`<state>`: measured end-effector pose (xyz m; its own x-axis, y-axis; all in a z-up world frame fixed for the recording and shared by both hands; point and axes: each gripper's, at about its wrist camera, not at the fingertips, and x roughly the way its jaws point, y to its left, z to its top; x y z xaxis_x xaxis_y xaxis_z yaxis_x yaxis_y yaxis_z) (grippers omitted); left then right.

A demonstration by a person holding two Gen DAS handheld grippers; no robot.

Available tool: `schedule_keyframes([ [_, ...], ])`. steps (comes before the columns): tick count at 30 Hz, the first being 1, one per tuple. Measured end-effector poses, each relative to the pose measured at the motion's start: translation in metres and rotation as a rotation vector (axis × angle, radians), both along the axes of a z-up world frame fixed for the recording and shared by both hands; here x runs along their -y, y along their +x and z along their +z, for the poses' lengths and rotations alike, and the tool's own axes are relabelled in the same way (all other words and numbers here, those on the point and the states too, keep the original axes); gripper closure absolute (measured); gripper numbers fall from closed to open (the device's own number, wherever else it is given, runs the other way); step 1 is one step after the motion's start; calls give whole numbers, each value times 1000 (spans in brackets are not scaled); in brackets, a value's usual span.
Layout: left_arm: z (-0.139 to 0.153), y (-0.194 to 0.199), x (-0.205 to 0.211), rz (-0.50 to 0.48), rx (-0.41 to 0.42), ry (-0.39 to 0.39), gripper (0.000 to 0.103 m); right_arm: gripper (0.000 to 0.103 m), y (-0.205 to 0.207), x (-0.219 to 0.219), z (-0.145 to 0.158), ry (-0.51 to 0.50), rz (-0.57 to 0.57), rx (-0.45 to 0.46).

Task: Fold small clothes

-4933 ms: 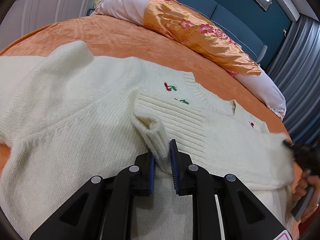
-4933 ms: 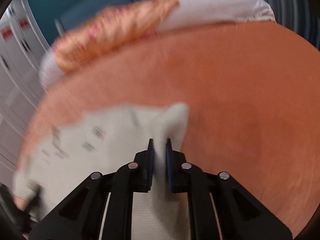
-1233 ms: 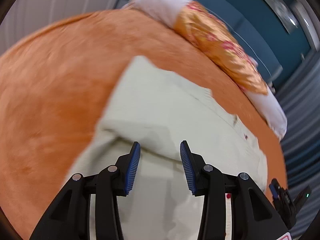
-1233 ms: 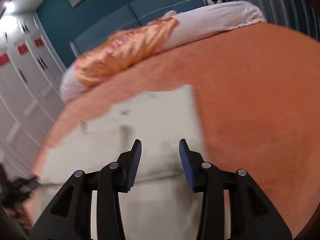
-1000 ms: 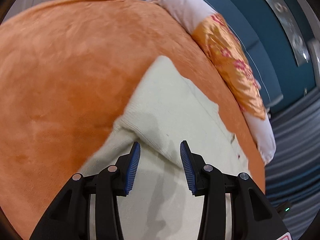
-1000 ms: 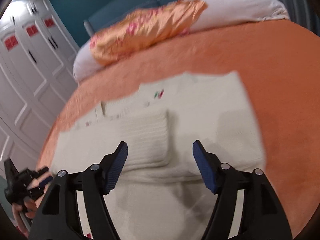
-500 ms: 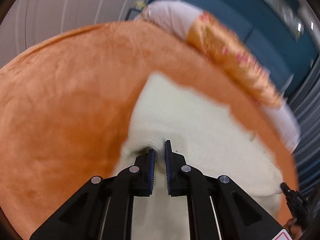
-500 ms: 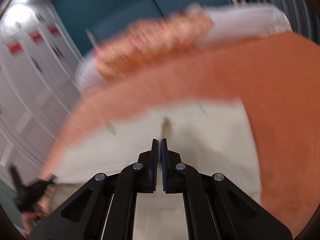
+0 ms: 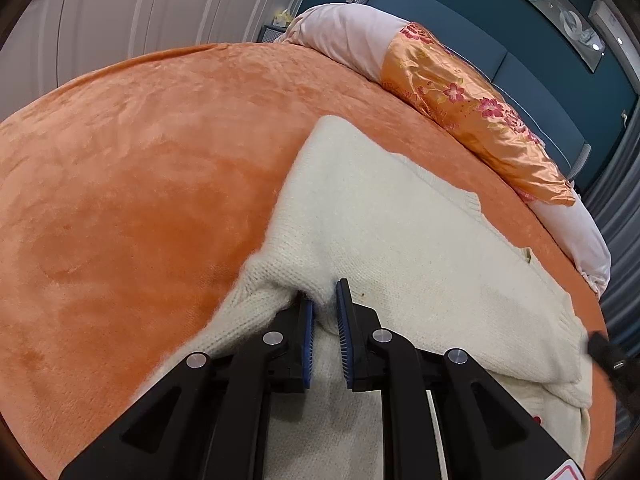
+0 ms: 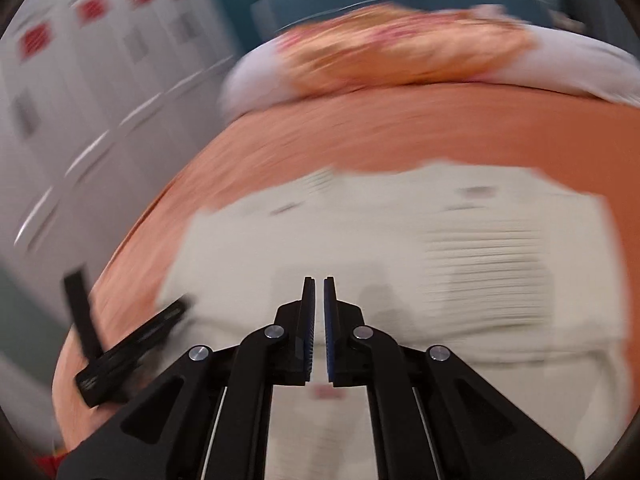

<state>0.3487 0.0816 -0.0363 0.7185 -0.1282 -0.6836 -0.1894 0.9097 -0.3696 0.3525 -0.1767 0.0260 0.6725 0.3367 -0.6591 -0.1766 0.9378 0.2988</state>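
Beyond the sweater (image 9: 400,232) pinched by the loosening left tool (image 9: 325,308), pillows (image 9: 472,108); right tool (image 10: 316,304) closed empty.

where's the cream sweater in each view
Left wrist: cream sweater fills centre and lower right, a fold pinched in the left tool.
Right wrist: blurred, sweater spans the middle beyond the shut right tool.
Shared landmark: orange floral pillow at the far bed edge.
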Motion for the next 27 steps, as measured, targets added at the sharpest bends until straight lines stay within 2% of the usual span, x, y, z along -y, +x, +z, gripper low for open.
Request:
schedule_keyframes([
  [3, 0, 1, -1, -1, 2, -13, 88, 100, 19, -39, -24, -60, 61, -73],
  [5, -1, 1, -2, -2, 4, -23, 88, 101, 25, -31, -36, -104, 28, -96],
  [6, -2, 1, -4, -4, 6, -32, 88, 103, 26, -21, -39, -85, 24, -100],
  [10, -4, 0, -7, -11, 19, -55, 87, 103, 2, 63, -42, 81, -46, -107],
  [13, -5, -1, -6, -11, 19, -49, 87, 103, -21, 116, -34, 10, -224, -102],
  [15, -5, -1, -6, -10, 18, -45, 87, 103, -36, 154, -31, 20, -345, -103],
  [17, -5, -1, -5, -10, 17, -44, 87, 99, -45, 185, -29, 89, -428, -101],
  [19, -5, 0, -4, -10, 13, -35, 87, 87, -51, 208, -28, 182, -471, -99],
  [21, -4, 1, -4, -9, 9, -30, 87, 67, -48, 208, -31, 247, -475, -99],
  [22, -4, 1, -4, -9, 6, -31, 87, 62, -47, 208, -31, 272, -465, -102],
  [25, -3, 2, -5, -10, 2, -36, 87, 61, -26, 193, -38, 310, -395, -152],
  [26, -3, 2, -5, -9, 1, -34, 87, 61, -18, 187, -40, 296, -387, -168],
  [27, -2, 3, -5, -8, 0, -29, 87, 60, -12, 179, -39, 239, -396, -167],
])
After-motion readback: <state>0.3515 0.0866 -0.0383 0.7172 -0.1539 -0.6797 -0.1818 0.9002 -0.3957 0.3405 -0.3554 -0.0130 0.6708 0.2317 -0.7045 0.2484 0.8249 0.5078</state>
